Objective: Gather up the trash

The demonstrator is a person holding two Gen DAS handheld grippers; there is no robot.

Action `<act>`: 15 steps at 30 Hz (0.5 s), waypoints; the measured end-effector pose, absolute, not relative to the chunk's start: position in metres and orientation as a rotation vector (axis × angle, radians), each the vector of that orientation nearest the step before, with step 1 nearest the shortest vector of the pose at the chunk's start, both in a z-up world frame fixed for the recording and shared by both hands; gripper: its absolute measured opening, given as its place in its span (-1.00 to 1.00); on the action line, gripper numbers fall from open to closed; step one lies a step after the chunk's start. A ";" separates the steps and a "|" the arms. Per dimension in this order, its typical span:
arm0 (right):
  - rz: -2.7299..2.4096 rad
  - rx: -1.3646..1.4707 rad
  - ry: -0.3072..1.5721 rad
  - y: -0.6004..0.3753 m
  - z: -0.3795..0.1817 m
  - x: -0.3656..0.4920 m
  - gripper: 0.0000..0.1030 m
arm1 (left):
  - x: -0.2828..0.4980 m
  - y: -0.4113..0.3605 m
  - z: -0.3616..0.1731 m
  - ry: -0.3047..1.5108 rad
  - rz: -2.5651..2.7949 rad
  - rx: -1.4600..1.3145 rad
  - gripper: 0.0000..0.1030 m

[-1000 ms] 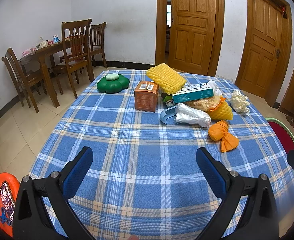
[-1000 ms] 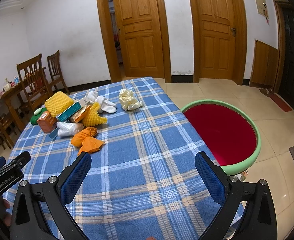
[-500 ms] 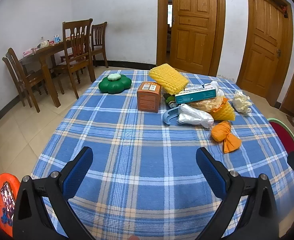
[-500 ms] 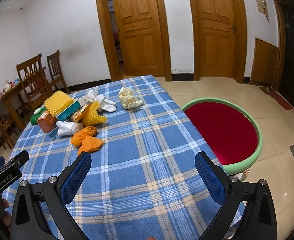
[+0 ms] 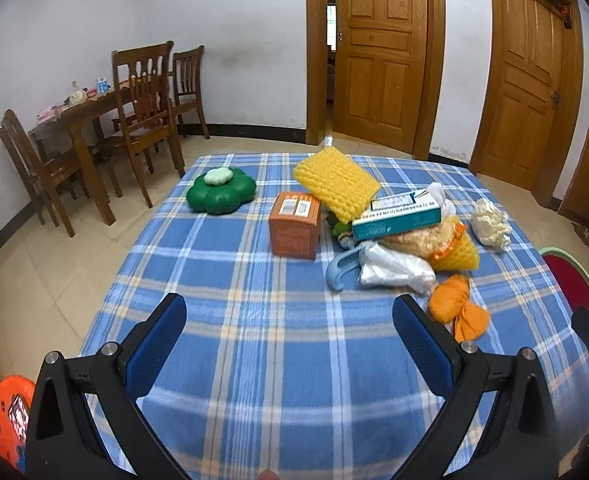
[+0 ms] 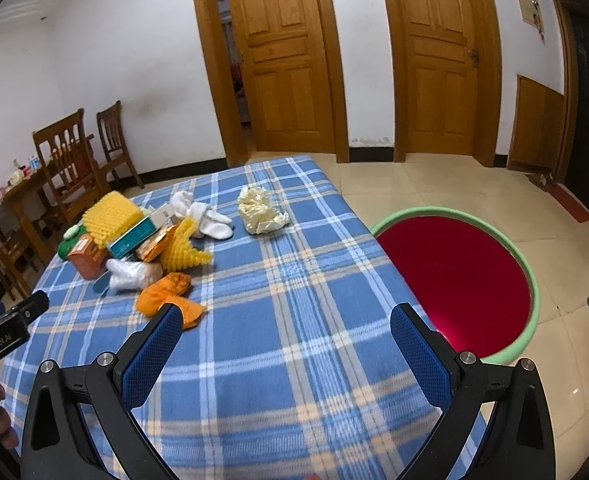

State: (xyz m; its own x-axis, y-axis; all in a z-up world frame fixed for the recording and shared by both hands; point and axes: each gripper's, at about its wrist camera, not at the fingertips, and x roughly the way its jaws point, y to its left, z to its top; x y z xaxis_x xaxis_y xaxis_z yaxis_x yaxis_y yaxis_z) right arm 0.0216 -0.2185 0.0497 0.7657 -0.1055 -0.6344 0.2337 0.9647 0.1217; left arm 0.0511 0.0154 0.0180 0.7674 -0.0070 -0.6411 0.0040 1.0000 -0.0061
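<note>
Left wrist view: left claw [image 5: 290,332] spread wide, nothing between its blue pads, hovering over the near part of the plaid counter [image 5: 254,360]. Trash heap sits at 1 o'clock from the claw, mid-counter. Nearest item: orange wrapper [image 5: 458,308], just past the right pad. Behind it a clear bag [image 5: 394,270] beside a blue hook [image 5: 340,266], a yellow foam cone [image 5: 456,254], a teal box [image 5: 398,216] leaning across the heap, a yellow sponge [image 5: 336,182] propped on top. Orange box [image 5: 295,230] stands upright at 12 o'clock. Green flower-shaped container [image 5: 220,195] apart at 11 o'clock. Crumpled cream paper [image 5: 490,224] alone at 2 o'clock.

Right wrist view: right claw [image 6: 286,330] also wide open, empty, above the counter's near edge. Heap at 10 o'clock; white socks [image 6: 206,216] at its far side. Red basin [image 6: 458,280] with green rim on the floor at 2 o'clock, beside the counter.
</note>
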 end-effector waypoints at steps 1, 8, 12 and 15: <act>-0.182 0.201 0.679 -0.220 0.049 0.026 1.00 | 0.057 0.015 0.018 0.703 -0.011 -0.005 0.97; -0.135 0.174 0.724 -0.224 0.047 0.070 1.00 | 0.103 0.006 0.020 0.728 -0.054 0.023 0.97; -0.130 0.184 0.746 -0.228 0.048 0.096 1.00 | 0.136 0.002 0.024 0.720 -0.058 0.065 0.97; -0.141 0.174 0.763 -0.230 0.050 0.117 1.00 | 0.158 0.005 0.024 0.726 -0.075 0.065 0.97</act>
